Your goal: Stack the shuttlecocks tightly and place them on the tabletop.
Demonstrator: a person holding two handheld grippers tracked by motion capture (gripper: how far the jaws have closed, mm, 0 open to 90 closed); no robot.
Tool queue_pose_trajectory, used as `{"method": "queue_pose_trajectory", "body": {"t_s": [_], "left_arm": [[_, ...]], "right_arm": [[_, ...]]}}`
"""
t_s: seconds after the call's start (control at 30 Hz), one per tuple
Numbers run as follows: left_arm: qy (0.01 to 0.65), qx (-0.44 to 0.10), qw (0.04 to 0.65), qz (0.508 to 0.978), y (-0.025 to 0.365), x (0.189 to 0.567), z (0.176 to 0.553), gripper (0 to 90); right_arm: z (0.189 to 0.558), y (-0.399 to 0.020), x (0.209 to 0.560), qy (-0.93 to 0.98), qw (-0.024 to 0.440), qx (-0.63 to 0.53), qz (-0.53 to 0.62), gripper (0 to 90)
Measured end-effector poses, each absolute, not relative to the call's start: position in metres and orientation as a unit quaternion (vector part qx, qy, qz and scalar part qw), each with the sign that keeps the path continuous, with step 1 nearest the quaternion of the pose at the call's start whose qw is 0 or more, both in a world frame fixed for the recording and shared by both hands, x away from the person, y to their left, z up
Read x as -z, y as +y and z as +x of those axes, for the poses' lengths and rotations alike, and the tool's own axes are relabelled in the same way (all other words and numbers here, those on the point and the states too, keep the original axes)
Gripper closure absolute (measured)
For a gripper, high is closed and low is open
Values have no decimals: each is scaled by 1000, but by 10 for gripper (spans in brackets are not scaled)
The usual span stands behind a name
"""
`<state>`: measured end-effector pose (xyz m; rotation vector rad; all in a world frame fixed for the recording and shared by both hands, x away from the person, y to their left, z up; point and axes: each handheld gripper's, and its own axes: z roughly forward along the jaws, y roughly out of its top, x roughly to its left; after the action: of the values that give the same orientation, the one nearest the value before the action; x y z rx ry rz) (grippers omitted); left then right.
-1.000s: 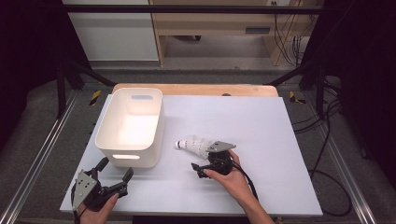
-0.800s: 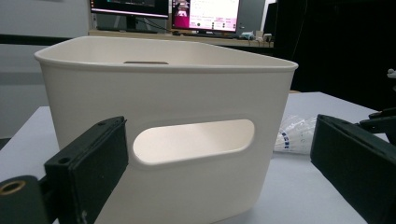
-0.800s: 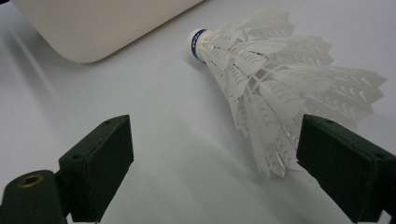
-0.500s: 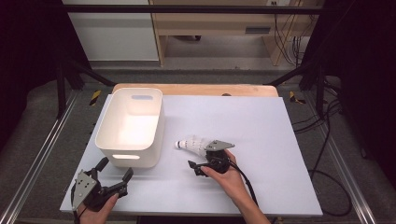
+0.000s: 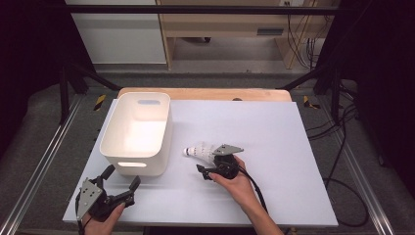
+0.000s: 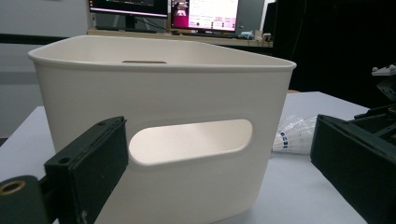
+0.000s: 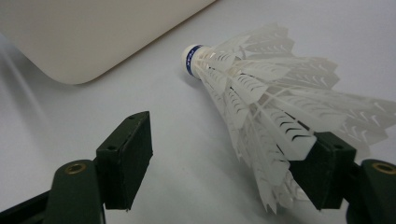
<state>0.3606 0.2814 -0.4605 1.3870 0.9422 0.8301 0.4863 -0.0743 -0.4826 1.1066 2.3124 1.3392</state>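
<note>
— Where's the shuttlecock (image 5: 199, 150)?
— Lying on its side on the white counter (image 5: 293, 147), just right of the white bin (image 5: 138, 132), cork end toward the bin.
— And the right tongs (image 5: 209, 171)?
— At its feather end. The jaws have just been closing, with the feathers between them. One jaw touches the skirt, the other stands apart from it, so no grip yet.
— The left tongs (image 5: 121, 177)?
— Low at the counter's near left corner, jaws wide apart and empty, pointing at the bin's handle slot.
</note>
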Motion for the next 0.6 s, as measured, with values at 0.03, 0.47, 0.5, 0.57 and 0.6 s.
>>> {"method": "queue_pose_trajectory", "body": {"t_s": [0.03, 0.47, 0.5, 0.57, 0.6], "left_arm": [[407, -356, 594, 595, 282, 461, 360, 44], [416, -358, 591, 592, 285, 463, 361, 44], [414, -360, 589, 594, 285, 463, 361, 44], [412, -362, 589, 594, 285, 462, 361, 44], [414, -361, 588, 594, 285, 463, 360, 44]], "right_arm": [[486, -74, 483, 793, 123, -459, 380, 277], [491, -74, 485, 801, 114, -447, 381, 318], [491, -74, 485, 800, 113, -448, 383, 321], [491, -74, 483, 797, 115, -453, 383, 340], [491, -74, 483, 796, 112, -455, 384, 341]]}}
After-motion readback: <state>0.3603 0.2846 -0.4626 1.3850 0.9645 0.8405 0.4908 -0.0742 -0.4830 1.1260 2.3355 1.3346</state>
